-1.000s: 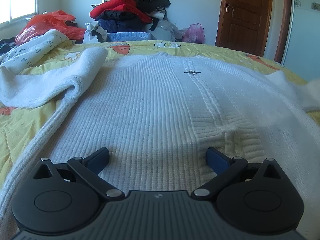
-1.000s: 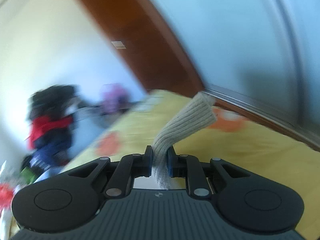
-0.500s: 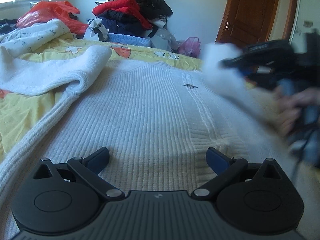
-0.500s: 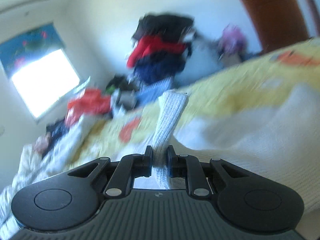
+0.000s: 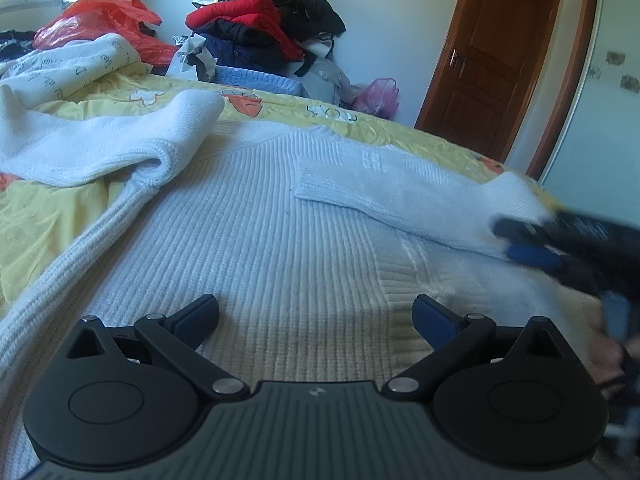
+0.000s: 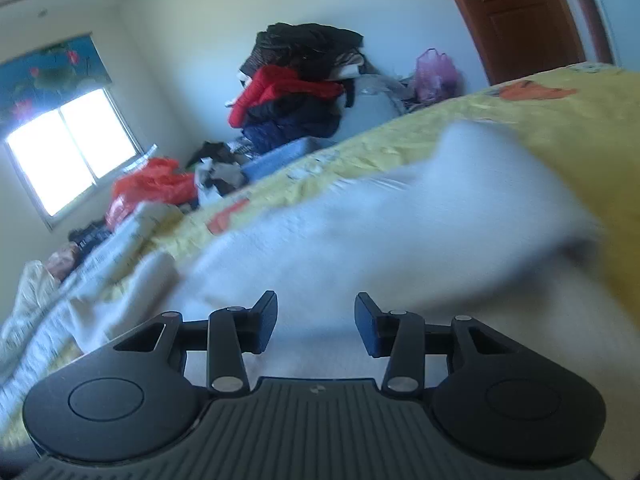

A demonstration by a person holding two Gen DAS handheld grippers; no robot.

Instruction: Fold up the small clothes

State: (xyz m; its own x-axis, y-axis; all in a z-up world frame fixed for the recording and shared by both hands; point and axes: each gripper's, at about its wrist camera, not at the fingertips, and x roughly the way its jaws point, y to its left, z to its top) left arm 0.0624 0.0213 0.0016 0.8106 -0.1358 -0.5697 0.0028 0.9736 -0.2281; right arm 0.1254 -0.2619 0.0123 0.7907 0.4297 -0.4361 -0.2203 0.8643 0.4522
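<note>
Fingers on the right gripper [image 6: 316, 322] have just been opening and nothing sits between them now, so the sleeve [image 5: 400, 196] is let go and lies folded across the chest of the white ribbed knit sweater [image 5: 260, 248]. That sweater is spread flat on the yellow printed bedsheet [image 5: 48, 216]. Left gripper [image 5: 316, 318] hovers low over the hem, jaws wide apart, gripping nothing. Messy heap of red and dark clothes [image 5: 264, 20] sits by the wall.

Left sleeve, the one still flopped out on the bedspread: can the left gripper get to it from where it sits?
Probably yes. The left gripper is open over the white sweater, and nothing lies between it and the left sleeve.
</note>
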